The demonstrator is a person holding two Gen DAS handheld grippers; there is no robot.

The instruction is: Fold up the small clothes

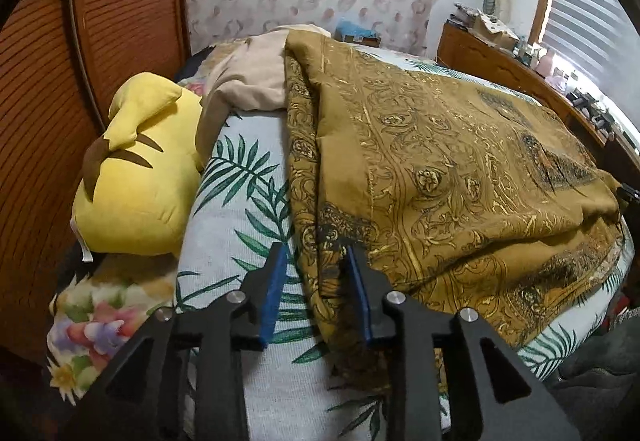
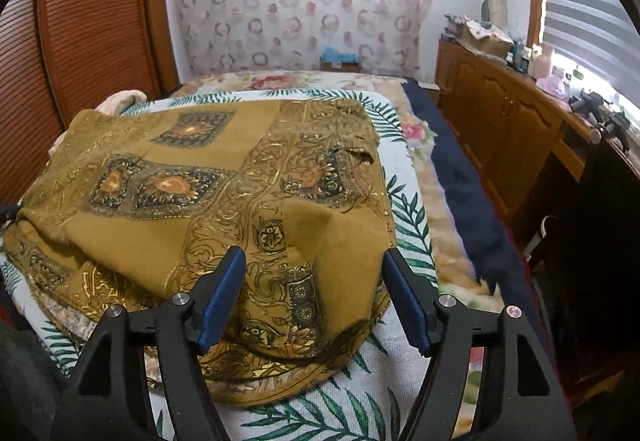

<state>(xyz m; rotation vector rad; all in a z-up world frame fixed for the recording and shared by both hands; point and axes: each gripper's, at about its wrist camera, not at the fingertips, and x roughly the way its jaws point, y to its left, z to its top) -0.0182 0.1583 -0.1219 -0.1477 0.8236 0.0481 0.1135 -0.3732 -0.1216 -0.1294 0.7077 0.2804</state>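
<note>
Both grippers angle downward over a bed (image 1: 240, 201) covered by a palm-leaf sheet. Left gripper (image 1: 316, 261): fingers (image 1: 276, 281) partly open, pads clear of the mustard patterned cloth (image 1: 440, 169), whose left hem lies between them. Right gripper (image 2: 314, 265): fingers (image 2: 224, 281) spread wide, straddling the cloth's (image 2: 200, 181) near corner, gripping nothing. The cloth lies folded on the bed, long axis running from 7 toward 1 o'clock in the left view. A yellow plush toy (image 1: 140, 181) lies at 9 o'clock.
</note>
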